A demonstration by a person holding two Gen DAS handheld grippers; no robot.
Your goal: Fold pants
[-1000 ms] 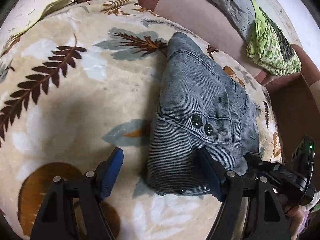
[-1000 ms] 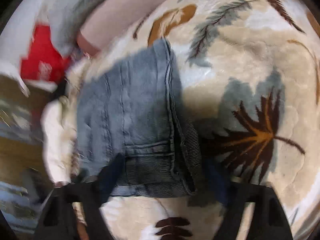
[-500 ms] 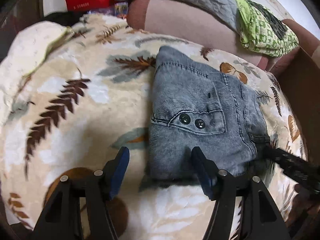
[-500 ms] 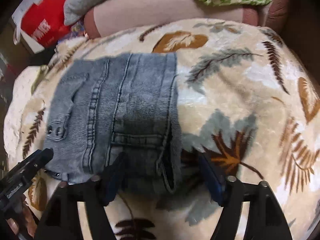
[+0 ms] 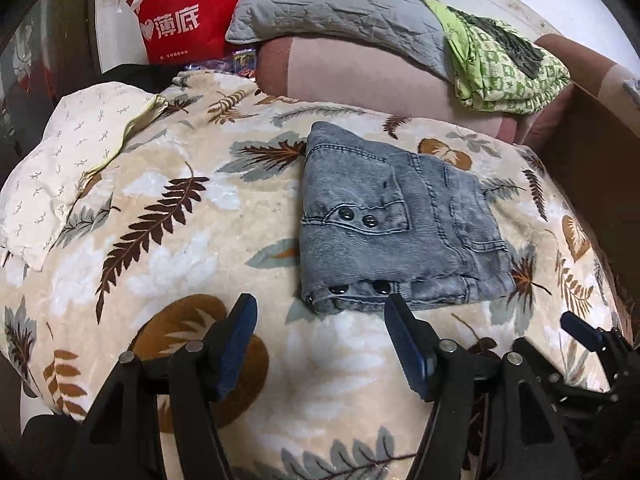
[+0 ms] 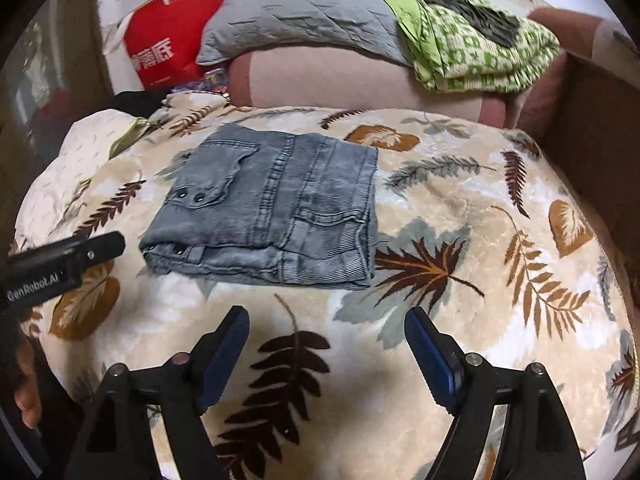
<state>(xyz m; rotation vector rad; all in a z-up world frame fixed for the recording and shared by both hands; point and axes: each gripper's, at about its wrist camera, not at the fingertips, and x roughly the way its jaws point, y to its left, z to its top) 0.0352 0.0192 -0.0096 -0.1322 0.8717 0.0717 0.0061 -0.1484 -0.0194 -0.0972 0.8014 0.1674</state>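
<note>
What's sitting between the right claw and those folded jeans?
Nothing but bare leaf-print blanket lies between the right gripper and the folded pants, seen in the right wrist view.

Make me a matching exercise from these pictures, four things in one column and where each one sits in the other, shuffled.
1. pants
2. red bag
3. green patterned cloth
4. left gripper

A. far left, beside the grey pillow
B. folded, on the leaf-print blanket
C. open, just short of the pants' near edge
D. far right, on the pink cushion

Pairs: 1-B, 2-A, 3-D, 4-C
</note>
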